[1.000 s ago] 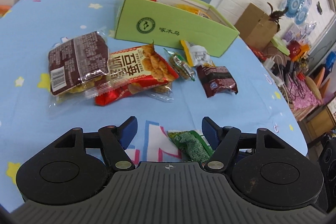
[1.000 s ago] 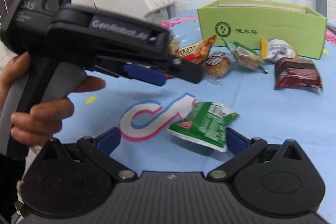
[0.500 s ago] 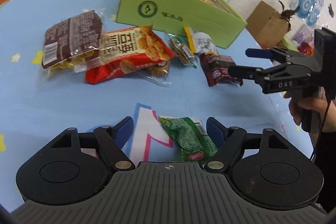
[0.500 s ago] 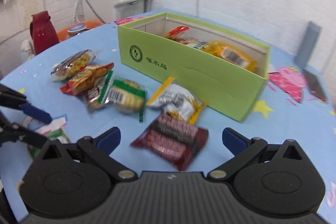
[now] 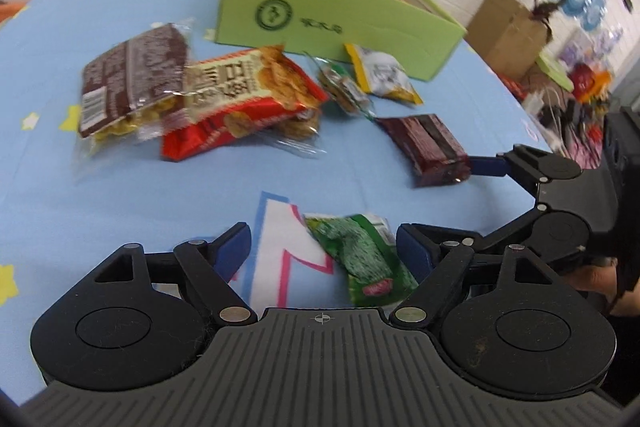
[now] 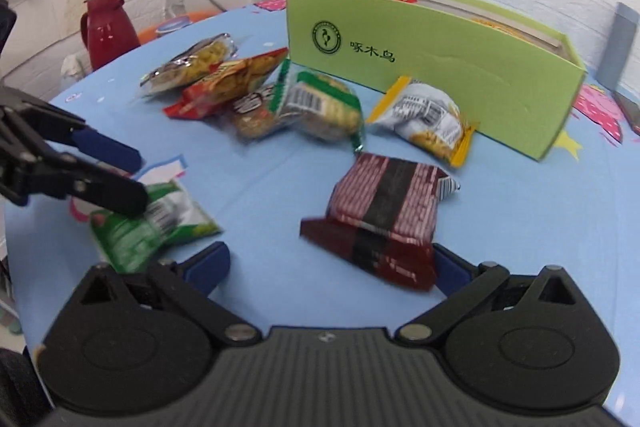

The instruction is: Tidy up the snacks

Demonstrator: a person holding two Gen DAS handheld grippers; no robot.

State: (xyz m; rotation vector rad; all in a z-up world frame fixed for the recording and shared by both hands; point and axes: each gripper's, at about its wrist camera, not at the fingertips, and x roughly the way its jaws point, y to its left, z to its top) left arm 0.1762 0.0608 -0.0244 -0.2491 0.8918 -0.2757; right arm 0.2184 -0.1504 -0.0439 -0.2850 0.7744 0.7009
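Jaws of right gripper point(image 6: 332, 263) now straddle dark red packet point(image 6: 380, 215), unclamped

The right gripper point(image 6: 329, 263) hangs low over the blue tablecloth point(image 6: 520, 227) with its jaws spread wide; the dark red snack packet point(image 6: 380, 215) lies between them, its near end just beside the right-hand blue fingertip point(image 6: 450, 269), no pad pressing on it. At the left edge the left gripper point(image 6: 120, 171) reaches in, jaws parted, over the green packet point(image 6: 152, 223). Toward the far side stands the green box point(image 6: 432, 67), a yellow-edged white packet point(image 6: 424, 119) lying right against its front wall, with a heap of snack bags point(image 6: 260, 91) to the left
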